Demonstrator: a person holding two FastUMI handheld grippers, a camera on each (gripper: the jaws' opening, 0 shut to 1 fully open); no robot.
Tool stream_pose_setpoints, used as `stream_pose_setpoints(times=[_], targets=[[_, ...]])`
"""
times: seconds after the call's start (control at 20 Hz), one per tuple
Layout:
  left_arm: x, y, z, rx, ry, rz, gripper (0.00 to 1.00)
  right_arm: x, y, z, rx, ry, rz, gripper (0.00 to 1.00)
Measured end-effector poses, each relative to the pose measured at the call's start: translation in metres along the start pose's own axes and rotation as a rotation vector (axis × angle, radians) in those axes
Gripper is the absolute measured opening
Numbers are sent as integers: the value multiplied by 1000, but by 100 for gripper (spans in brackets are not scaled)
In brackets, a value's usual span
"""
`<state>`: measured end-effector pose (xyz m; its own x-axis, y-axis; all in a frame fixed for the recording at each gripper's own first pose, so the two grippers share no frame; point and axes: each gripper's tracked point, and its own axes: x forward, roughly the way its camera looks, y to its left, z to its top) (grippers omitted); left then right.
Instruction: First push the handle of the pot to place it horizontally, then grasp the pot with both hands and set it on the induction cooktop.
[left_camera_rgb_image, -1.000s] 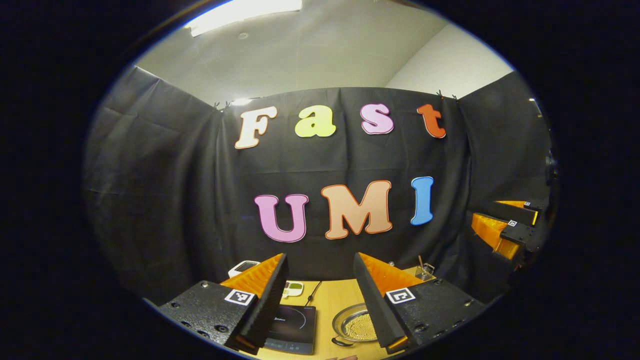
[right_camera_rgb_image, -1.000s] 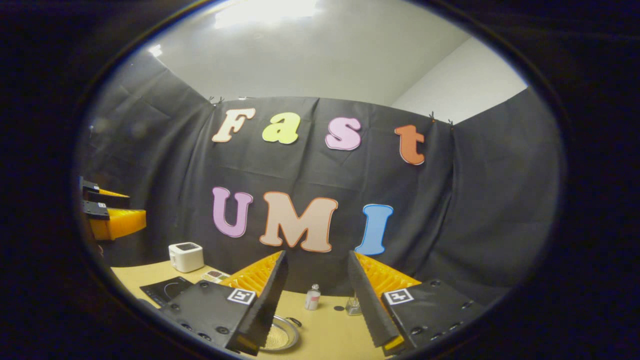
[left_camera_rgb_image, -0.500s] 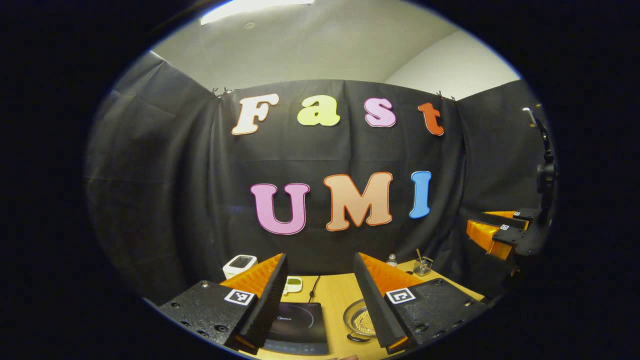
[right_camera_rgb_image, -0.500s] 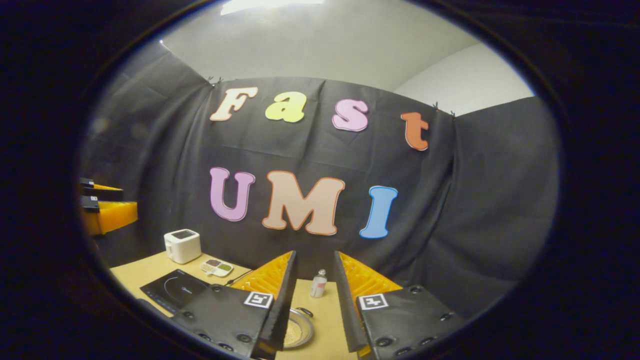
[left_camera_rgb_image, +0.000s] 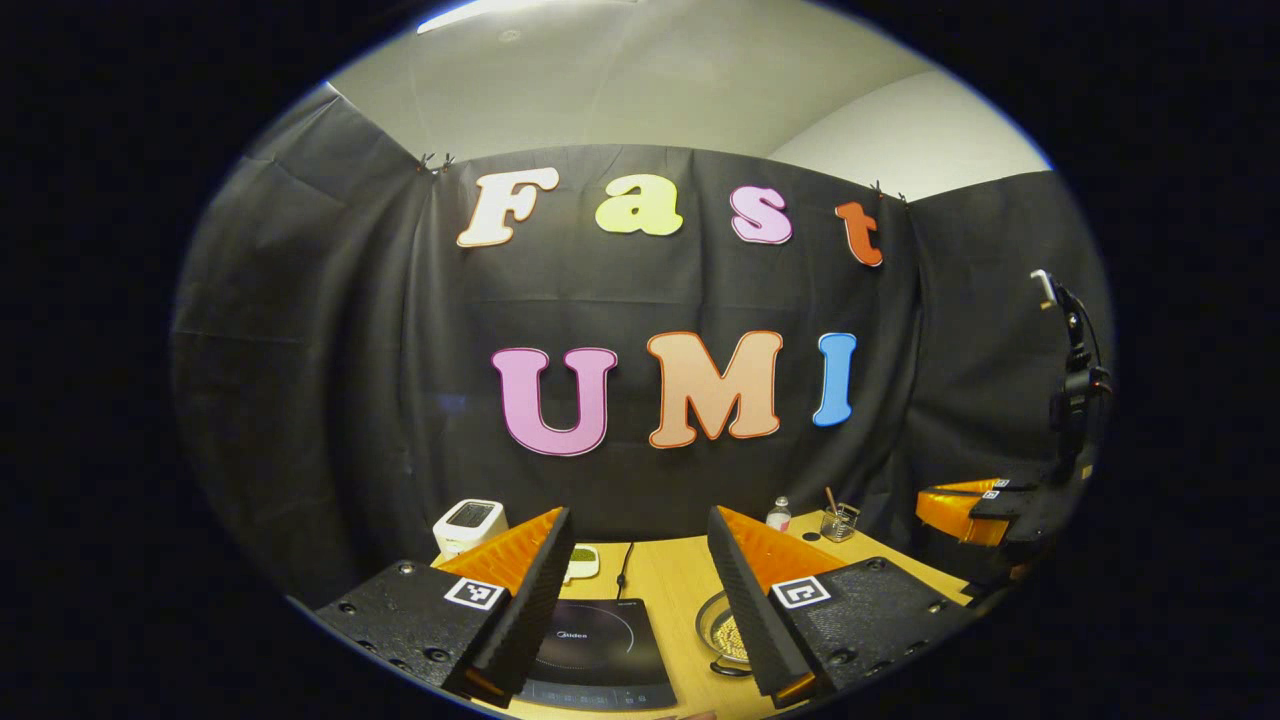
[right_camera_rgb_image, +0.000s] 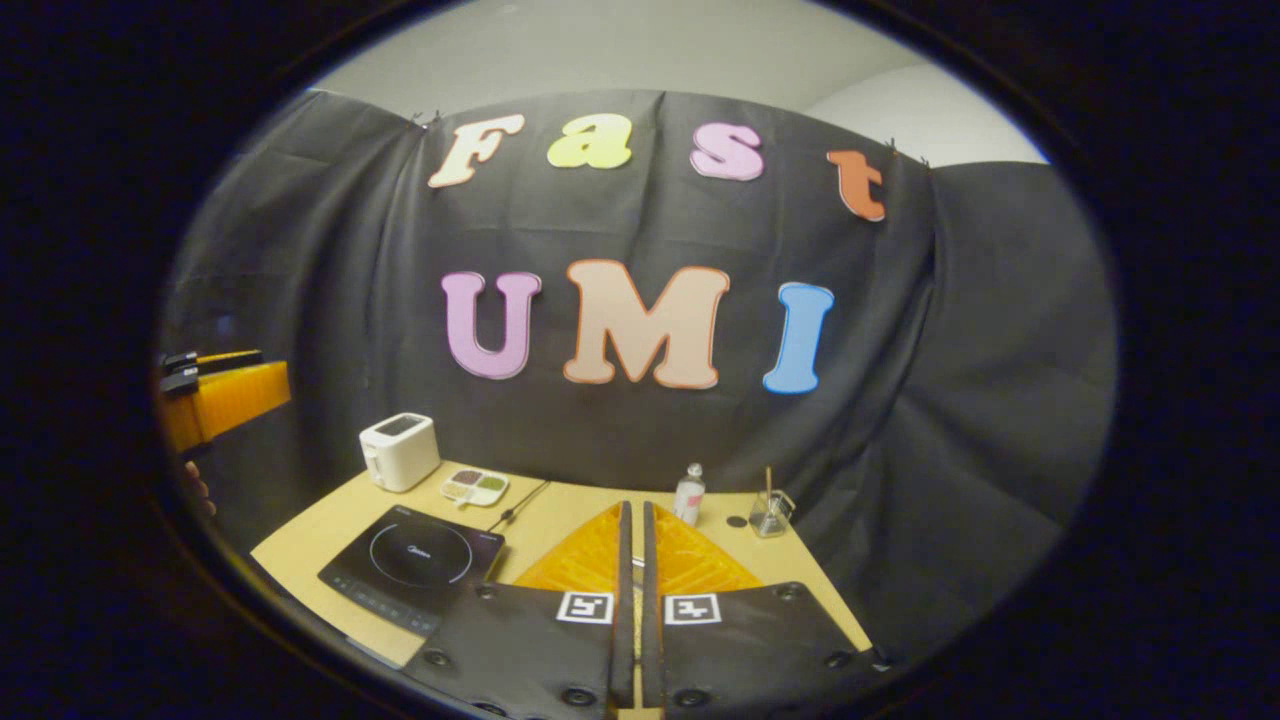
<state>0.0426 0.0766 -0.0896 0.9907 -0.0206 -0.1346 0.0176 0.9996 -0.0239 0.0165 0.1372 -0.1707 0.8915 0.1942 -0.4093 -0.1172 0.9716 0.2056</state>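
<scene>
Behind left tongs (left_camera_rgb_image: 640, 560), pot (left_camera_rgb_image: 722, 635).

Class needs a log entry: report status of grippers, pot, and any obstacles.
Left gripper open, high above table. Right gripper shut, empty. Pot on table beside cooktop, untouched. Nothing between pot and cooktop.

- Induction cooktop (left_camera_rgb_image: 600, 650): a small pale word is printed just below the centre of its ring, and a row of marks runs along its front edge; both are too small to read with certainty.
- Left gripper (left_camera_rgb_image: 638, 512): each finger base carries a square black-and-white coded tag, a pattern with no letters.
- Right gripper (right_camera_rgb_image: 635, 505): two such tags sit side by side.
- Bottle (right_camera_rgb_image: 688, 492): its label is illegible.
</scene>
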Motion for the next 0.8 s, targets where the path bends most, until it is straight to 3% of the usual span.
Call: stream_pose_setpoints(times=[0.15, 0.5, 0.65, 0.8], targets=[[16, -4, -3, -5, 1, -5, 82, 16, -5, -18, 51, 55, 29, 0], [42, -2, -23, 14, 37, 19, 81, 39, -10, -101, 150, 226, 61, 2], [62, -2, -29, 16, 19, -37, 82, 41, 0, -140, 150, 312, 51, 0], [80, 4, -42, 20, 31, -115, 83, 47, 6, -179, 151, 394, -29, 2]])
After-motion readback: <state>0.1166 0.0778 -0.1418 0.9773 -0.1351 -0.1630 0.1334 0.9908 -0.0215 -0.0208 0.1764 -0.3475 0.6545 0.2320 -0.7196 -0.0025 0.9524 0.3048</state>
